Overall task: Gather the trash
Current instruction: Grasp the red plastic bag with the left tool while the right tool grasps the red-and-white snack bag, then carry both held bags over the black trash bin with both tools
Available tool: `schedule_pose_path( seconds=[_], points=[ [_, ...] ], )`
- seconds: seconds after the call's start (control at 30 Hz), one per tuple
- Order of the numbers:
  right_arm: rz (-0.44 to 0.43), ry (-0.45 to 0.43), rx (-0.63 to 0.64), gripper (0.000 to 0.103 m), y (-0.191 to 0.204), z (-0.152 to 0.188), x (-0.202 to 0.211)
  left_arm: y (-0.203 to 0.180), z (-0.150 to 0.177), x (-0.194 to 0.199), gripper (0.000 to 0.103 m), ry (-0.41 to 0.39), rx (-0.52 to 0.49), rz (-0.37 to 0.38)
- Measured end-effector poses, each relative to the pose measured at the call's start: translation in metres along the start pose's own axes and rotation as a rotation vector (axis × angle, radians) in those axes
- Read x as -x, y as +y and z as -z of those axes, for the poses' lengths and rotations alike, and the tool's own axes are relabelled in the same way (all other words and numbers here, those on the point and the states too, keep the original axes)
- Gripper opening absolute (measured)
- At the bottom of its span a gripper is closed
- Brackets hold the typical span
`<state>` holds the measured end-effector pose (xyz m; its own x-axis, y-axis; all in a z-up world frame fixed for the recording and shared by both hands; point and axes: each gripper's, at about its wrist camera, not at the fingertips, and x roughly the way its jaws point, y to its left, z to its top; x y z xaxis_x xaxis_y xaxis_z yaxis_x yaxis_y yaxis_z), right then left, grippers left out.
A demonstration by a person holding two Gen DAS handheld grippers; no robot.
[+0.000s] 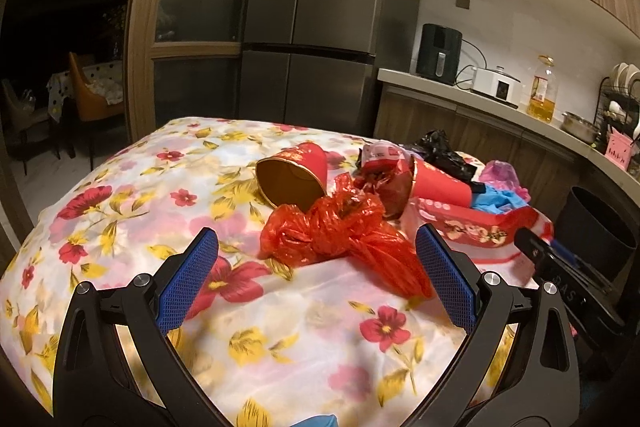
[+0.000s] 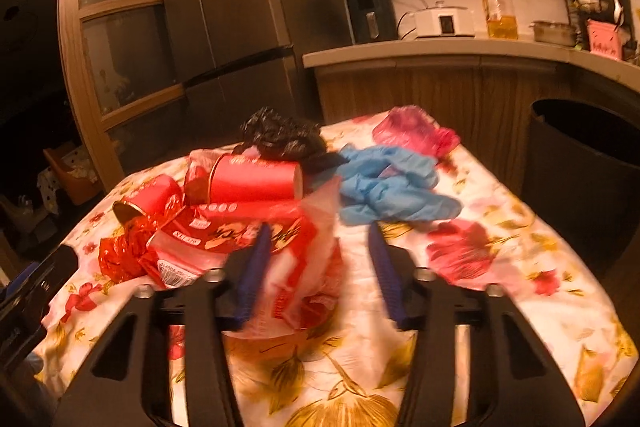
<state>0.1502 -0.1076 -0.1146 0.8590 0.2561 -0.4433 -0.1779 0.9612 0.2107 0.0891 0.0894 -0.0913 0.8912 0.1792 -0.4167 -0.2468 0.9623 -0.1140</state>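
Note:
A pile of trash lies on the table's flowered cloth (image 1: 120, 187). My left gripper (image 1: 316, 239) is open wide, its blue pads either side of a knotted red plastic bag (image 1: 332, 231) without touching it. Behind the bag lies a tipped red paper cup with a gold inside (image 1: 292, 179). My right gripper (image 2: 318, 231) is open around a crumpled red-and-white plastic wrapper (image 2: 296, 267); the left pad is against it, the right pad stands clear. A second red cup (image 2: 252, 181), blue gloves (image 2: 392, 187), a pink bag (image 2: 416, 131) and a black bag (image 2: 280, 135) lie beyond.
A dark round bin (image 2: 584, 163) stands on the floor off the table's right side. Behind it runs a kitchen counter (image 2: 440, 47) with appliances, an oil bottle and a dish rack. A tall fridge (image 1: 312, 7) stands behind the table.

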Motion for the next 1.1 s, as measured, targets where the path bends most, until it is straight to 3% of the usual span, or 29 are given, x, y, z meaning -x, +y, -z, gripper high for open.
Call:
schedule_pose_path(
  seconds=[0.13, 0.37, 0.67, 0.8, 1.1],
  points=[
    [-0.010, 0.008, 0.007, 0.016, -0.003, 0.001, -0.001, -0.002, -0.002, -0.015, 0.096, 0.010, 0.006, -0.004],
    [0.015, -0.030, -0.015, 0.013, -0.021, -0.002, 0.017, -0.011, -0.006, -0.049, 0.089, 0.058, 0.019, -0.010],
    [0.039, -0.089, -0.027, 0.013, -0.038, -0.010, 0.045, -0.013, -0.001, -0.083, 0.062, 0.163, 0.036, -0.023],
    [0.035, -0.086, -0.024, 0.013, -0.037, -0.009, 0.047, -0.012, 0.000, -0.088, 0.038, 0.190, 0.034, 0.013],
    [0.041, -0.105, -0.022, 0.013, -0.040, -0.010, 0.060, -0.012, 0.003, -0.075, 0.018, 0.172, 0.048, 0.058]
  ],
)
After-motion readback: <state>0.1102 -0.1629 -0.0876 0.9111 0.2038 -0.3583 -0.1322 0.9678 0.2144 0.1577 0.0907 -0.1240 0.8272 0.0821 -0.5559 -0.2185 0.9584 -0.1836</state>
